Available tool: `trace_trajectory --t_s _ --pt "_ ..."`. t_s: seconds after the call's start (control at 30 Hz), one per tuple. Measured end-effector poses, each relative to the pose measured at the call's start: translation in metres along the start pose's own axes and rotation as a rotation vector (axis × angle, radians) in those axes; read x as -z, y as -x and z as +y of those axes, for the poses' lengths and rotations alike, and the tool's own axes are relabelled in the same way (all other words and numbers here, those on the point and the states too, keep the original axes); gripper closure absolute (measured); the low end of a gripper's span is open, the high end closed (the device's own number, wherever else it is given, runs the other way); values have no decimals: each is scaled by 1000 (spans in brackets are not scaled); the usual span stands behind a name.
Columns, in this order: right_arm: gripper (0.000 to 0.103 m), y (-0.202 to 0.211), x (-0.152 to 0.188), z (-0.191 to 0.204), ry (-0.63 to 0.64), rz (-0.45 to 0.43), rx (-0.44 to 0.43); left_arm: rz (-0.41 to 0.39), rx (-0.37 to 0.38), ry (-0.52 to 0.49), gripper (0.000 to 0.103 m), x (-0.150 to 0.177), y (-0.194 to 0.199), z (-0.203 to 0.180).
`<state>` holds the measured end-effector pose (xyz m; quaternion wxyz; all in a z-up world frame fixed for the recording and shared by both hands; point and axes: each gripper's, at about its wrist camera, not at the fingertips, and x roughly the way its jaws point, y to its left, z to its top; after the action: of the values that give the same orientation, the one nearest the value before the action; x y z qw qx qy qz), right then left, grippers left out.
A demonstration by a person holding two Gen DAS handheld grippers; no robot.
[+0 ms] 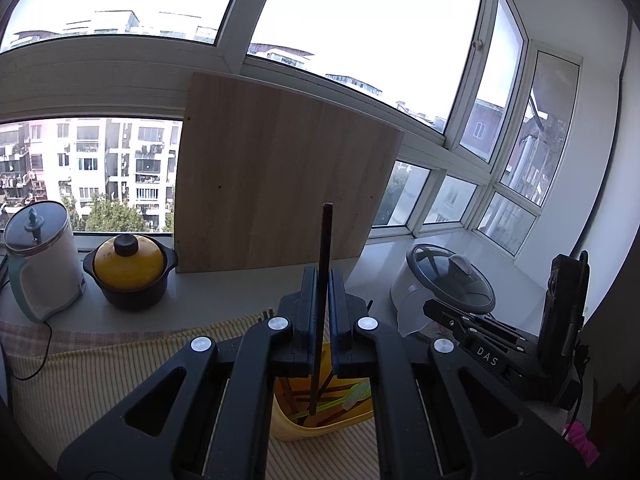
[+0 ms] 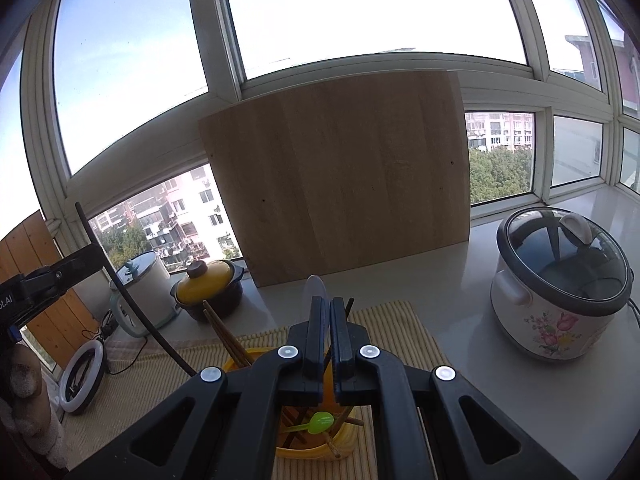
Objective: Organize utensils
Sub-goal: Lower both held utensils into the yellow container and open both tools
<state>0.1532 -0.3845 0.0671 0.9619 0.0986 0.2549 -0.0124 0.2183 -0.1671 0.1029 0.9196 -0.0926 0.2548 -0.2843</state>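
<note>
Left gripper (image 1: 323,280) clamped on dark chopstick (image 1: 325,248), held nearly upright, top end rising above the fingers (image 1: 308,292), lower end reaching down into yellow holder (image 1: 320,428) directly below. Inside this holder, brown chopsticks crossed and green spoon (image 1: 352,396) lying near the right rim. Right gripper (image 2: 329,308) closed on white translucent spoon (image 2: 317,288), rounded end of the spoon showing just above the left finger, gripper positioned over the same yellow holder (image 2: 312,450), with green spoon (image 2: 320,420) and several chopsticks inside, two brown chopsticks (image 2: 224,332) leaning out toward the left. Holder standing on striped yellow mat (image 2: 392,320), spread on pale counter (image 2: 460,280). Behind the mat, large wooden board (image 2: 340,176) leaning upright against the window frame. To the left of the board, small dark pot with yellow lid (image 1: 130,268), and beside it white electric kettle (image 1: 40,256) with glass lid. To the right, well apart from the mat, white rice cooker (image 2: 560,284) with flower print and glass lid. In right wrist view, far left, left gripper seen from the side with its dark chopstick slanting down, and white ring light (image 2: 82,376) lower beside the counter edge. Beyond the windows, apartment buildings and green trees.
</note>
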Motion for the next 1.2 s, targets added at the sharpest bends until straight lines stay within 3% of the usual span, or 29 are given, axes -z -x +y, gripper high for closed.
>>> trace_trajectory --t_s 0.4,0.7,0.97,1.07,1.13,1.2 --pt "103 -22 8 19 92 18 52 48 -14 -15 100 28 -11 3" --pt "102 -37 14 25 105 62 40 53 -25 -66 100 48 -8 -4" --pt "98 -43 24 30 113 95 31 65 -24 -42 100 54 -6 2" --pt "92 -41 26 32 113 97 27 61 -28 -32 100 55 -4 6" --pt "81 -38 27 33 112 92 23 63 -28 -30 100 56 -4 7" --pt "81 -34 29 35 115 87 20 65 -28 -27 100 58 -2 8"
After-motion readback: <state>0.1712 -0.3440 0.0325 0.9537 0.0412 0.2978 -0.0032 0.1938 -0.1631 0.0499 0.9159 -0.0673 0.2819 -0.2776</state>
